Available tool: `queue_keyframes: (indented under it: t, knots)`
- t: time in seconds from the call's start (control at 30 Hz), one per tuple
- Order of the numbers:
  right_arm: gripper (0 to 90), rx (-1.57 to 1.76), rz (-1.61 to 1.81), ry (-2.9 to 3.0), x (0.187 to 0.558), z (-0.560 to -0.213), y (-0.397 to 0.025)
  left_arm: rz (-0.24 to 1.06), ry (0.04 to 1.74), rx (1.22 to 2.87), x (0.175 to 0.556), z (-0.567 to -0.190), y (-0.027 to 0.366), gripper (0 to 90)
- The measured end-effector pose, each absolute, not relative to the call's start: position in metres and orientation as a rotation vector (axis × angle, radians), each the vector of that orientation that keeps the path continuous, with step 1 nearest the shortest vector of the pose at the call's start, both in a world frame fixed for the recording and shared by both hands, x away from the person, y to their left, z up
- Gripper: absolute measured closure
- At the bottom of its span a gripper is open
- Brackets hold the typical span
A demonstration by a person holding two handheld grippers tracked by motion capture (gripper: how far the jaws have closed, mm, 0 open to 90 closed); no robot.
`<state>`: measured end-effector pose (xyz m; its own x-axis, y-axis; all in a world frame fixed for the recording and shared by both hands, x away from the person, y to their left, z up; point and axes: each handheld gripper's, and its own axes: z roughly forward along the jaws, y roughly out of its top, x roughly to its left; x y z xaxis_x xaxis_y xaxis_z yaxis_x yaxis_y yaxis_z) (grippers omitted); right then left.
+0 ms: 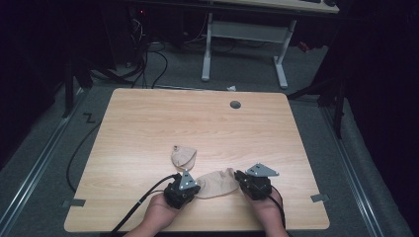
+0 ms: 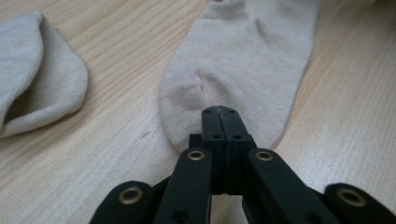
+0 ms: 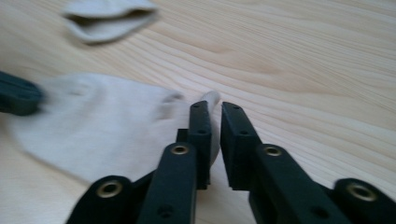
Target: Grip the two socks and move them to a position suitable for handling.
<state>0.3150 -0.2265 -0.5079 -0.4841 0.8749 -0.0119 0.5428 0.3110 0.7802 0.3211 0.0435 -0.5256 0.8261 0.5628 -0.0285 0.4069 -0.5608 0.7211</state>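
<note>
Left gripper (image 2: 219,112): jaws pressed together, pinching the toe end of the flat sock (image 2: 243,60). The cloth puckers just ahead of the tips. In the high view this gripper (image 1: 193,190) sits at the sock's (image 1: 216,183) left end, held by the left hand (image 1: 160,212), its cable trailing off toward the near table edge.

Right gripper (image 3: 214,109): jaws nearly shut, a narrow gap between them; the sock's (image 3: 102,126) edge lies against the left jaw. Whether cloth is actually gripped cannot be told. In the high view this gripper (image 1: 241,178) meets the sock's right end, with the right hand (image 1: 267,207) behind it.

Flat sock: beige, lying on the table (image 1: 197,123) near the front edge, stretched between the two grippers.

Second sock (image 1: 183,156): same colour, bunched, opening gaping, just beyond the first, apart from it. It is seen at the left of the left gripper view (image 2: 37,74) and at the top of the right gripper view (image 3: 109,16).
</note>
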Motion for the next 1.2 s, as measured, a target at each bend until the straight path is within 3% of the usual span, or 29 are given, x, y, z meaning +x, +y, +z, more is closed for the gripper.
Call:
queue_keyframes:
  t: [0.1, 0.43, 0.97, 1.2]
  knots:
    - [79.7, 1.27, 1.022, 2.098, 0.315, -0.505, -0.232, 0.266, 0.713, 2.24, 0.322, -0.526, 0.045, 89.8]
    - [88.5, 1.254, 0.918, 2.26, 0.321, -0.524, -0.218, 0.236, 0.752, 2.241, 0.325, -0.524, 0.057, 89.7]
    - [88.4, 1.108, 0.945, 2.373, 0.303, -0.524, -0.184, 0.224, 0.736, 2.298, 0.314, -0.52, 0.098, 89.7]
    - [88.3, 1.067, 0.95, 2.407, 0.295, -0.523, -0.174, 0.178, 0.829, 2.23, 0.309, -0.521, 0.111, 89.3]
